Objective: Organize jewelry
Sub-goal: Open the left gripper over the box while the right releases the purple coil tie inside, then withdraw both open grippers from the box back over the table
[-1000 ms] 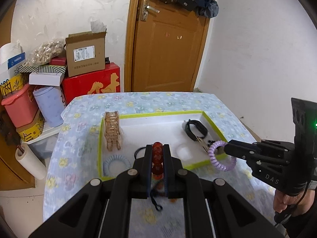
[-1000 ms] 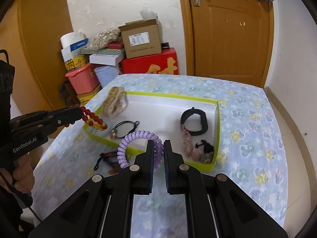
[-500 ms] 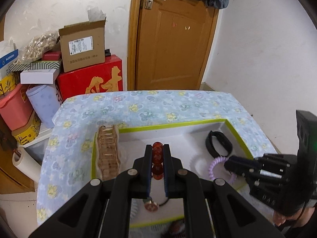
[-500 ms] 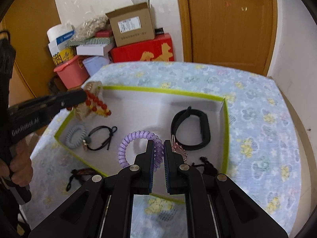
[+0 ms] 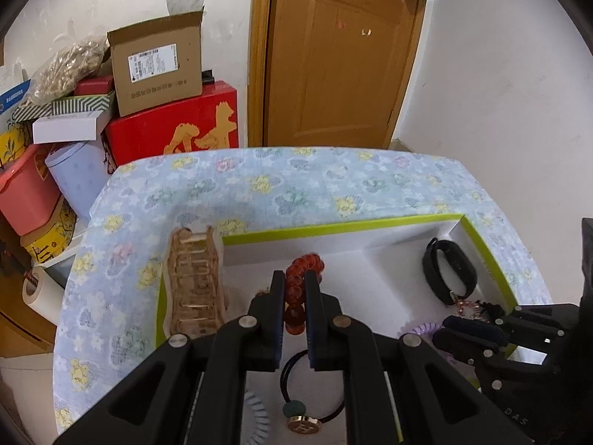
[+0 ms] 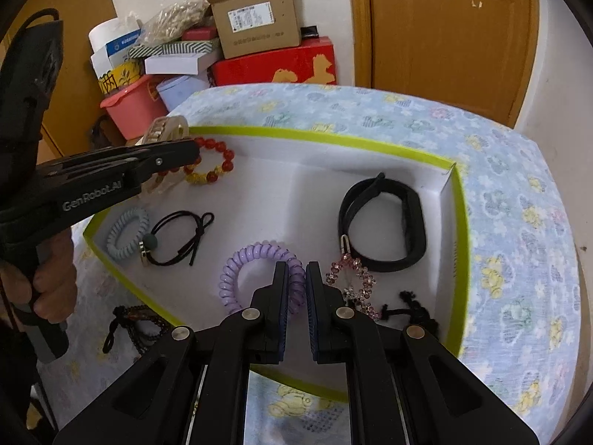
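Observation:
My left gripper [image 5: 295,278] is shut on a red bead bracelet [image 5: 302,265], held low over the far left of the white tray with a lime rim [image 5: 333,226]. The right wrist view shows the same bracelet [image 6: 218,163] hanging from the left gripper [image 6: 187,155]. My right gripper [image 6: 296,270] is shut on a purple spiral hair tie [image 6: 255,256], low over the tray's near middle. Whether the tie touches the tray floor I cannot tell.
In the tray lie a black wristband [image 6: 385,222], a pink crystal piece [image 6: 352,282], a black hair tie with a gold charm [image 6: 178,237], a pale blue spiral tie [image 6: 128,233] and a gold link bracelet [image 5: 194,285]. A dark bead bracelet [image 6: 137,322] lies outside on the flowered cloth. Boxes [image 5: 159,59] are stacked behind.
Both grippers have moved forward and down over the tray, each still shut on its piece. The red bracelet and the purple tie now hang inside the rim.

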Tool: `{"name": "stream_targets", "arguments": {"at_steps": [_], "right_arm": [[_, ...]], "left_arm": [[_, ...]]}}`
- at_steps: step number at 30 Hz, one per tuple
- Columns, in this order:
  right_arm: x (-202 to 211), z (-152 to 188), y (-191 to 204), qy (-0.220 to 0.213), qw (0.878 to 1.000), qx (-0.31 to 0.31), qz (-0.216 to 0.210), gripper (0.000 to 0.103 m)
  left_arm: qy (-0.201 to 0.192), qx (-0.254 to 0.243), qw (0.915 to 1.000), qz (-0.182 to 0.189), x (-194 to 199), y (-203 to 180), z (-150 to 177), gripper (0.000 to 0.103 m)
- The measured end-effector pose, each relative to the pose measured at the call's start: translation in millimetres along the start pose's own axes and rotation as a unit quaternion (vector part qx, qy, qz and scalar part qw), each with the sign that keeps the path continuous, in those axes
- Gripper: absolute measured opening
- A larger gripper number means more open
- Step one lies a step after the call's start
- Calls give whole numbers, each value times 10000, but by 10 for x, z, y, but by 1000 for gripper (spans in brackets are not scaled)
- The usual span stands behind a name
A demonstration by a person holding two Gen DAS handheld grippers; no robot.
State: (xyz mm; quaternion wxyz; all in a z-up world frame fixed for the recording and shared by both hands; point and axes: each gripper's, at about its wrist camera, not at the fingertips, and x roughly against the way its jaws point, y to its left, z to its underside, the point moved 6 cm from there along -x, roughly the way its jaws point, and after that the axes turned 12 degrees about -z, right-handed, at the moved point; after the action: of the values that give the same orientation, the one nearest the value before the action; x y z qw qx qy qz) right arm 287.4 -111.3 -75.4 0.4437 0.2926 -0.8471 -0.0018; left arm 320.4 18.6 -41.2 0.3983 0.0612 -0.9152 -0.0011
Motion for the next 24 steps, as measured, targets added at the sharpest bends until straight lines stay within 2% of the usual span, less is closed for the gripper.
{"name": "stream_targets", "arguments": {"at_steps": [3,7,9,12,15,24], "right_arm": [[3,-5,-7,20,10000,-47,22,11],[23,2,6,24,10000,-67,-53,28],[47,11,39,8,10000,-43,-80,33],[96,21,93,-28,10000,30,-40,37],[161,26,121,-87,10000,34,-31,38],[468,129,213,-283,9996,12,-9,38]], "left_arm": [[56,-21,10000,1,-27,-9,19,11],[83,-20,10000,3,-26,-19,24,11],[100,-3,9999,-10,-22,-20,32,21],[55,16,10000,20,15,-18,32,29],[-5,35,10000,28,80,-4,33,32],[-182,34,9998,11,448,46,162,32]]}}
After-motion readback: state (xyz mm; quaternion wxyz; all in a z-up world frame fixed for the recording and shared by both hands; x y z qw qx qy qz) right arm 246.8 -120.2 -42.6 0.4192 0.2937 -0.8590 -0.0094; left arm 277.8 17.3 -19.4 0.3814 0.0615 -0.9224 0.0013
